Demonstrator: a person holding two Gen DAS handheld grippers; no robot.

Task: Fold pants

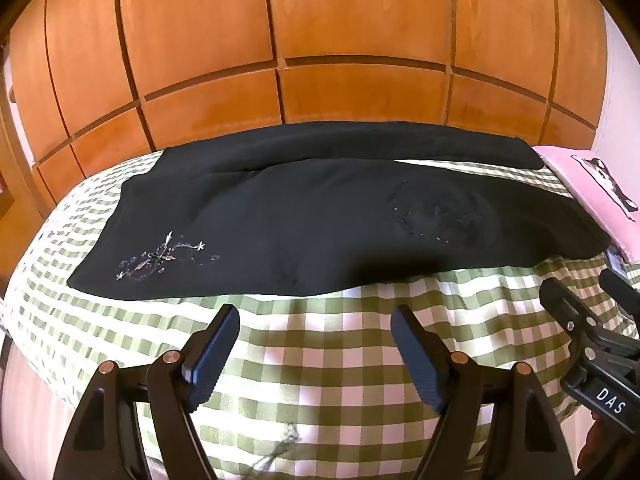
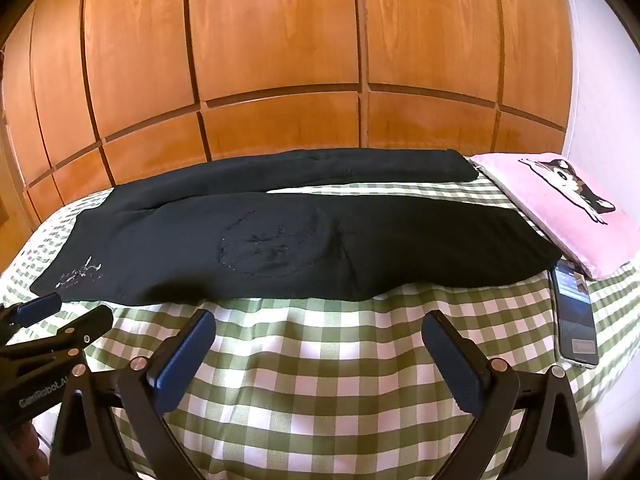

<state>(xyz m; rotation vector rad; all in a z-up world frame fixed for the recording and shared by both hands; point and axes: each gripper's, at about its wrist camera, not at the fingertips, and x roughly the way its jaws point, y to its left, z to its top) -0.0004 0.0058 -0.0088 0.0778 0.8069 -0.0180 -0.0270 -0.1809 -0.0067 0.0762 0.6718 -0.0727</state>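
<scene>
Black embroidered fabric pants [image 1: 320, 216] lie flat on the green-checked bed [image 1: 320, 360]; your left tool [image 1: 315, 354] and right tool [image 2: 319, 360] hover gaping, empty.

Clearance around the pants [image 2: 280, 240] on the bed [image 2: 320, 360]. The checked strip of bed between both open grippers and the near edge of the pants lies bare. A wooden wardrobe [image 2: 280, 60] closes off the far side directly behind the pants. At right, a pink pillow [image 2: 560, 208] touches the leg ends, with a phone [image 2: 576, 312] just beside it.
</scene>
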